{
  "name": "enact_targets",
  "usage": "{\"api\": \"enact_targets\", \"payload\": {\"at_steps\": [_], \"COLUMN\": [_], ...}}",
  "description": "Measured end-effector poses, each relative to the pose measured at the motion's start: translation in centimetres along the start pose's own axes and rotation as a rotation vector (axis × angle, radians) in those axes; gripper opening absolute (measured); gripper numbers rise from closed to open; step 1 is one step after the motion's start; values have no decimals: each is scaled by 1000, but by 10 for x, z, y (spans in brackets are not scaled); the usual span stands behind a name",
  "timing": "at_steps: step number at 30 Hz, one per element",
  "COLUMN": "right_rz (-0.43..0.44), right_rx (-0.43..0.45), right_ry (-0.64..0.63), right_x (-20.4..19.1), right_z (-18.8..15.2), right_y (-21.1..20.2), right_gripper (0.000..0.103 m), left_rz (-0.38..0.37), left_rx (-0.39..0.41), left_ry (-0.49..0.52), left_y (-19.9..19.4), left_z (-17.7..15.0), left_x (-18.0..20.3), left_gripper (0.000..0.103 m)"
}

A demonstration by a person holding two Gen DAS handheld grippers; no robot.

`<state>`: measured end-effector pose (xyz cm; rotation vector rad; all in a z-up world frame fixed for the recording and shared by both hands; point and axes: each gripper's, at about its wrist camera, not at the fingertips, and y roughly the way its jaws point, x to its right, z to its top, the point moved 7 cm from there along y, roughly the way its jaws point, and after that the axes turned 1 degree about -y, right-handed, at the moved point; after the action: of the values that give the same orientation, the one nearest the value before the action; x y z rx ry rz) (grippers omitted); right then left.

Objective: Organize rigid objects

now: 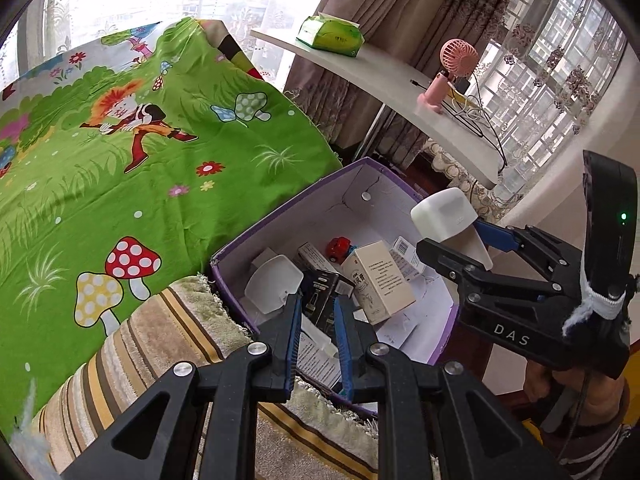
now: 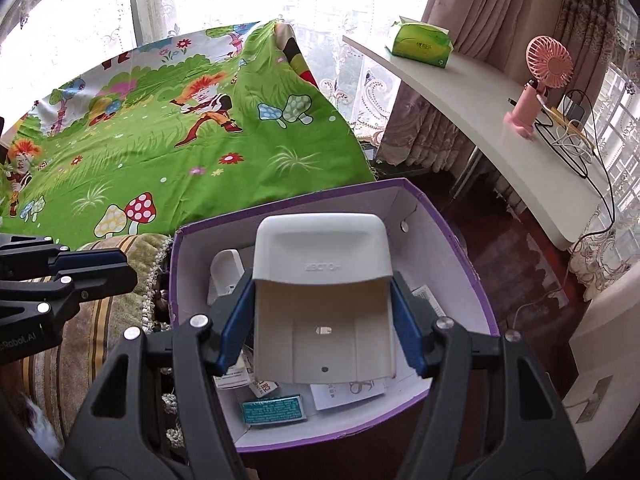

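Observation:
My right gripper (image 2: 324,320) is shut on a white plastic holder (image 2: 324,280) and holds it above the open purple box (image 2: 452,240). The holder also shows in the left wrist view (image 1: 444,212), over the far right side of the box (image 1: 312,196). My left gripper (image 1: 316,312) hovers empty over the box's near edge, its jaws a narrow gap apart. Inside the box lie a cream carton (image 1: 376,280), a red toy car (image 1: 338,248), a black box (image 1: 320,300), another white holder (image 1: 272,282) and a teal pack (image 2: 274,408).
The box stands beside a bed with a green cartoon sheet (image 1: 120,152) and a striped blanket (image 1: 160,340). A white shelf (image 2: 480,100) at the right carries a green tissue pack (image 2: 420,42), a pink fan (image 2: 536,80) and cables.

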<state>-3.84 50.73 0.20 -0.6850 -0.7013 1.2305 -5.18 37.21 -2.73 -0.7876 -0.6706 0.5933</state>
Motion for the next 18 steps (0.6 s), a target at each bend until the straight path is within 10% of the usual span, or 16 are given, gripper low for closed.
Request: {"api": "enact_targets", "payload": {"at_steps": [7,18], "right_rz": [-35,-85], "right_rx": [-14,-41], "right_ry": [33,104], "right_x": [11,27], "right_z": [-13,-43], "right_y": [-5,-17], "right_gripper": [73,79], "left_rz": [-25,-75], "left_rx": [-18,-105], "left_ry": [-69,-140], "left_y": [-4,12], "left_z": [-14,-35], "left_x": [-4,-4], "left_gripper": [56,76]}}
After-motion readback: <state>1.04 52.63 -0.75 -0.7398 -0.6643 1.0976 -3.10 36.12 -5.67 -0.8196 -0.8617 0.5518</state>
